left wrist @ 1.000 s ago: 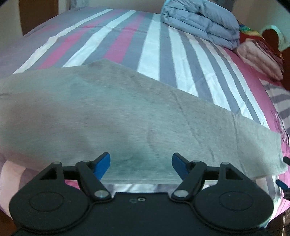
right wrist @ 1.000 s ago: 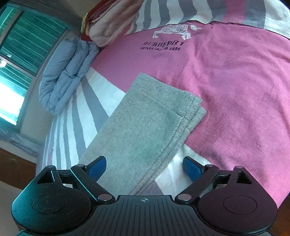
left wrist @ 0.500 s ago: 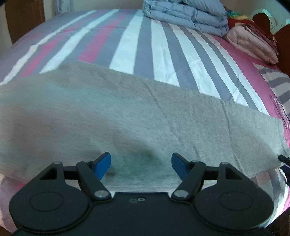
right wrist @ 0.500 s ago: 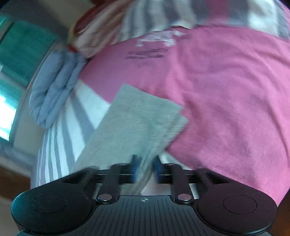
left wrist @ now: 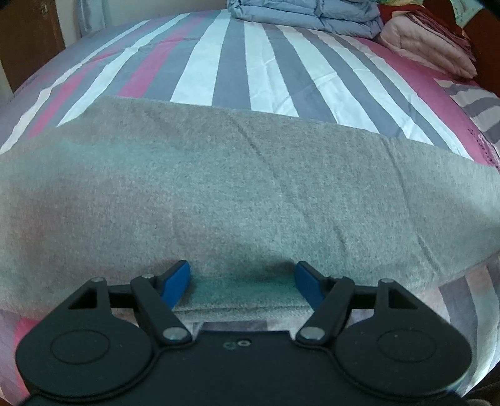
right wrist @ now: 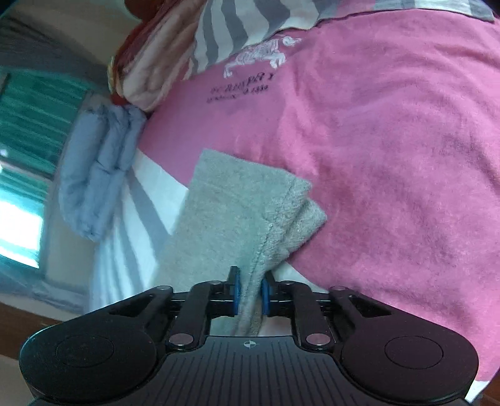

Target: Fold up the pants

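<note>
The grey pants (left wrist: pixel 237 187) lie folded lengthwise across the striped bed, stretching from left to right in the left wrist view. My left gripper (left wrist: pixel 243 279) is open, its blue pads on either side of the pants' near edge, pressed low on the cloth. In the right wrist view the leg end of the pants (right wrist: pixel 243 215) shows its hems. My right gripper (right wrist: pixel 250 292) is shut on the pants' hem edge, which is bunched between the blue pads and lifted slightly off the pink sheet.
The bed has a striped sheet (left wrist: pixel 237 62) and a pink panel with a printed logo (right wrist: pixel 390 140). A folded blue-grey duvet (left wrist: pixel 306 12) and pink bedding (left wrist: pixel 428 43) lie at the far end. A window (right wrist: pixel 22 156) is at the left.
My right gripper closed on the pants' leg end and began lifting it. My left gripper moved forward and lower onto the pants' near edge, still open.
</note>
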Tool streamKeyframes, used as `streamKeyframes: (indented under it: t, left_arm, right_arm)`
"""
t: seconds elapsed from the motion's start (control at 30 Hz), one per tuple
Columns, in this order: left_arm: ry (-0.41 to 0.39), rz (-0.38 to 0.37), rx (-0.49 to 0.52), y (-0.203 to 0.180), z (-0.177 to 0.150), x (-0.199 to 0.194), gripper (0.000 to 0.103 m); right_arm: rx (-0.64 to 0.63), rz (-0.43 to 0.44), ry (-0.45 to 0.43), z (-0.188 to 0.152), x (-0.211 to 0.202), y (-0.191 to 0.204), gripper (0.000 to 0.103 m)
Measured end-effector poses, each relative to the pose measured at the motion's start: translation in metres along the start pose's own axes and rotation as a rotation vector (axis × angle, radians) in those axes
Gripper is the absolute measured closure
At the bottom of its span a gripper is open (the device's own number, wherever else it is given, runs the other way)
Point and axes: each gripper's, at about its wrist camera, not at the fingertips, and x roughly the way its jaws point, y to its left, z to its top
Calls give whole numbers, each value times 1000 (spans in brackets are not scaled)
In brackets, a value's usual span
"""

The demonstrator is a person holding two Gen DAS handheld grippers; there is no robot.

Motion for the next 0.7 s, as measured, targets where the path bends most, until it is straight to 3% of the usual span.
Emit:
streamKeyframes:
  t: [0.13, 0.23, 0.3, 0.4, 0.5, 0.6, 0.7]
  left_arm:
    - [-9, -35, 14, -12, 1, -5, 38]
    - [-7, -38, 0, -14, -1, -2, 38]
    - [-2, -37, 16, -15, 0, -1, 38]
    - [2, -55, 5, -8, 3, -7, 38]
    - [-23, -45, -22, 6, 10, -16, 38]
    - [-67, -26, -22, 20, 19, -26, 38]
    - [-74, 18, -47, 35, 27, -25, 36]
  right_arm:
    - [-142, 83, -80, 2, -27, 37, 94]
    - [-371, 157, -170, -6, -53, 73, 95]
    - [-359, 61, -137, -4, -40, 58, 94]
    - [-256, -114, -13, 1, -2, 13, 94]
    - [-217, -94, -6, 0, -4, 4, 91]
    - [-183, -77, -19, 6, -16, 1, 45]
    - [-138, -54, -62, 15, -28, -8, 36]
